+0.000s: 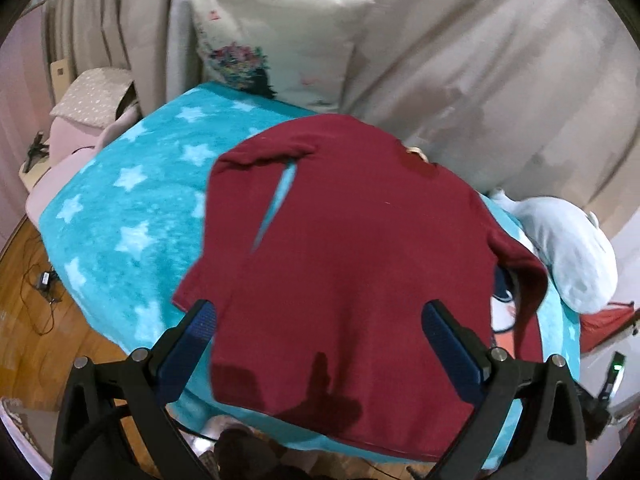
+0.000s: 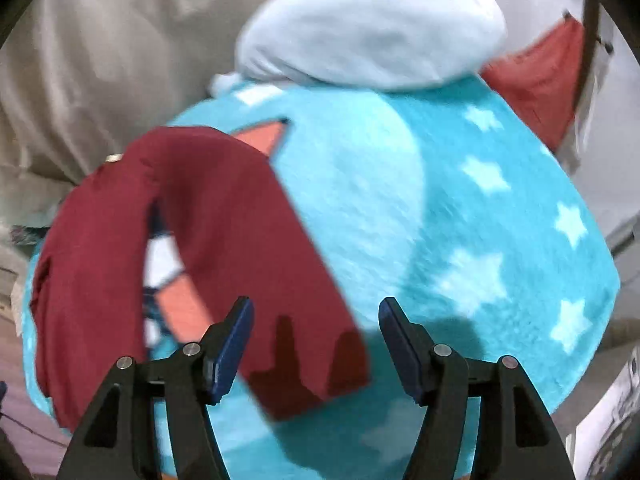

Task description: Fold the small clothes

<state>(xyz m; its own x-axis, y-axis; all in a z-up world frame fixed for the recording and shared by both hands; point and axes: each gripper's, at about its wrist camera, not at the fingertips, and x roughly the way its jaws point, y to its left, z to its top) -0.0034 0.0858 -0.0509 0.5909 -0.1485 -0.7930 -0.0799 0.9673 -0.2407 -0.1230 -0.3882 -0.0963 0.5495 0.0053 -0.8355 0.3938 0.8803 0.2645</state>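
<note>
A dark red long-sleeved sweater (image 1: 352, 260) lies spread flat on a turquoise star-print blanket (image 1: 132, 208). One sleeve runs down its left side and the other curves down at the right. My left gripper (image 1: 320, 316) hangs open above the sweater's lower body, its blue pads wide apart and touching nothing. In the right wrist view a red sleeve (image 2: 240, 220) crosses the blanket (image 2: 460, 200). My right gripper (image 2: 316, 316) stands open above the sleeve's cuff end without pressing it. A white, coral and navy garment (image 2: 180, 300) peeks from under the sweater.
A pale blue plush cushion (image 2: 368, 28) sits at the blanket's far edge. A white printed pillow (image 1: 272, 40) leans on the beige-draped backrest (image 1: 480, 60). Red cloth (image 2: 544, 80) hangs at the right. Wooden floor (image 1: 24, 312) with cables lies left of the blanket.
</note>
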